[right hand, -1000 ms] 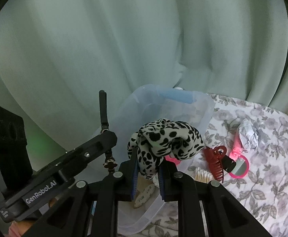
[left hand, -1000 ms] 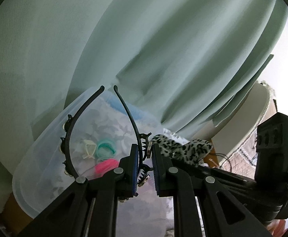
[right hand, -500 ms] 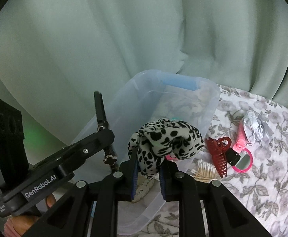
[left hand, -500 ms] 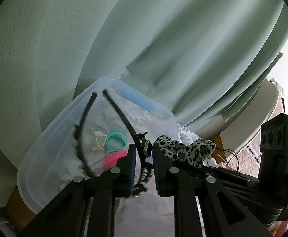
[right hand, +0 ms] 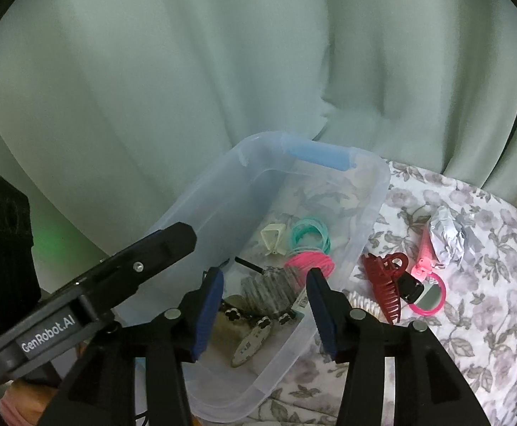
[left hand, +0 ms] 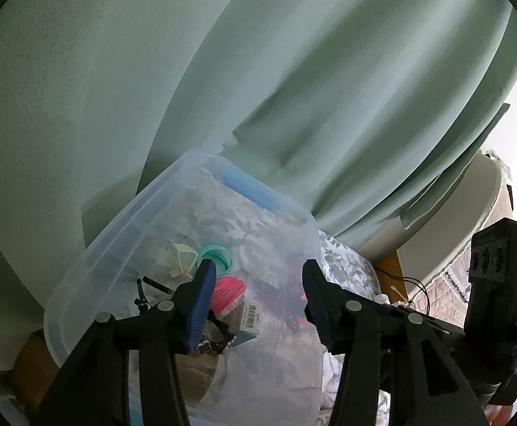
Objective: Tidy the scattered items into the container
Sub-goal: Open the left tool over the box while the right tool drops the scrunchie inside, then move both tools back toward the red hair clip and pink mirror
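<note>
A clear plastic container point(right hand: 375, 191) with a blue handle point(right hand: 319, 154) sits on a floral cloth. In it lie teal hair ties point(right hand: 310, 234), pink hair ties point(right hand: 308, 261), a cream clip point(right hand: 272, 238) and a black headband point(right hand: 255, 316) with clover ornaments. A blurred leopard scrunchie point(right hand: 272, 289) lies free inside the container, below my right gripper point(right hand: 265, 277). Its jaws are opening and the pads touch nothing. My left gripper point(left hand: 258, 273) hangs over the container point(left hand: 123, 223), its jaws opening too, with the headband point(left hand: 145, 284) loose beneath it.
On the cloth right of the container lie a dark red claw clip point(right hand: 382, 284), a pink mirror keychain point(right hand: 430, 296), a foil ball point(right hand: 446, 238) and cotton swabs point(right hand: 363, 303). A green curtain point(right hand: 223, 71) hangs close behind. The left gripper's body point(right hand: 98, 291) crosses the right view.
Both grippers have opened. The headband dropped out of the left one and the leopard scrunchie out of the right one, both into the container.
</note>
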A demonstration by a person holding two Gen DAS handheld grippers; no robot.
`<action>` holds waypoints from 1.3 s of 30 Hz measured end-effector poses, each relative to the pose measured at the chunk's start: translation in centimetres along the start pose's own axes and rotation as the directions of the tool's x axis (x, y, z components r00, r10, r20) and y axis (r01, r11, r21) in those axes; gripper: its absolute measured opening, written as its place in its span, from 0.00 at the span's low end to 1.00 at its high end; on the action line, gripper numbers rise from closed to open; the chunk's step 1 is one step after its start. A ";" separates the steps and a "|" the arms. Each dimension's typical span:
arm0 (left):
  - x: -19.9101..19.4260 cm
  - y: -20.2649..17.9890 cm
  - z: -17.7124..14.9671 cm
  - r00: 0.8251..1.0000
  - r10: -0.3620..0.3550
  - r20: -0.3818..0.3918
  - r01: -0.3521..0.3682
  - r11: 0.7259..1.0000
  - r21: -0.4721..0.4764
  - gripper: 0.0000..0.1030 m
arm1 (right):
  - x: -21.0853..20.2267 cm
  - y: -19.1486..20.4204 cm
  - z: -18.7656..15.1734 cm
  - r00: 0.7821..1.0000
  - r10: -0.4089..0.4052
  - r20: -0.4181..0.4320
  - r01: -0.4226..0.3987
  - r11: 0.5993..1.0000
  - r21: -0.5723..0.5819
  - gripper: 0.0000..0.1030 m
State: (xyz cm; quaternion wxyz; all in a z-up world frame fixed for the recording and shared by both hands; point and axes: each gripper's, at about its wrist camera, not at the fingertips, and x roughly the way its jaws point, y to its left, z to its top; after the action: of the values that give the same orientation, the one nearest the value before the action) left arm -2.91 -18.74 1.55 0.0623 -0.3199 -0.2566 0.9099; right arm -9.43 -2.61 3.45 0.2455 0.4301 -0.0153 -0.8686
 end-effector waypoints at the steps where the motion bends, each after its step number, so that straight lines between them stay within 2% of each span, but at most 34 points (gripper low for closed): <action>1: 0.0 0.0 0.0 1.000 0.003 0.000 -0.003 1.000 0.000 0.50 | 0.0 -0.1 0.0 1.000 0.000 0.000 0.000 1.000 0.004 0.51; 10: -0.5 -0.6 0.1 1.000 0.024 0.010 -0.024 1.000 0.013 0.52 | -0.9 -0.3 0.2 1.000 0.004 0.018 -0.004 1.000 0.006 0.51; 12: -0.7 -0.9 0.1 0.999 0.031 0.014 -0.031 0.999 0.017 0.58 | -1.2 -0.4 0.2 1.000 0.005 0.024 -0.005 1.000 0.009 0.51; 18: -1.1 -1.8 0.0 0.999 0.047 0.020 -0.047 0.998 0.028 0.62 | -2.3 -0.8 -0.1 0.999 0.010 0.047 -0.011 1.000 0.024 0.51; 39: -1.8 -8.0 -0.3 0.997 0.066 0.038 -0.070 0.988 0.136 0.63 | -7.8 -4.5 -1.4 0.988 0.028 0.153 -0.044 0.993 0.105 0.51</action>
State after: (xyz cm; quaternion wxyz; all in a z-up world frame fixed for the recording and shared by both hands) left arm -1.70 -12.20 6.44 0.0489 -0.3082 -0.1835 0.9322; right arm -6.19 5.03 7.27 0.2357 0.3754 -0.0886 -0.8920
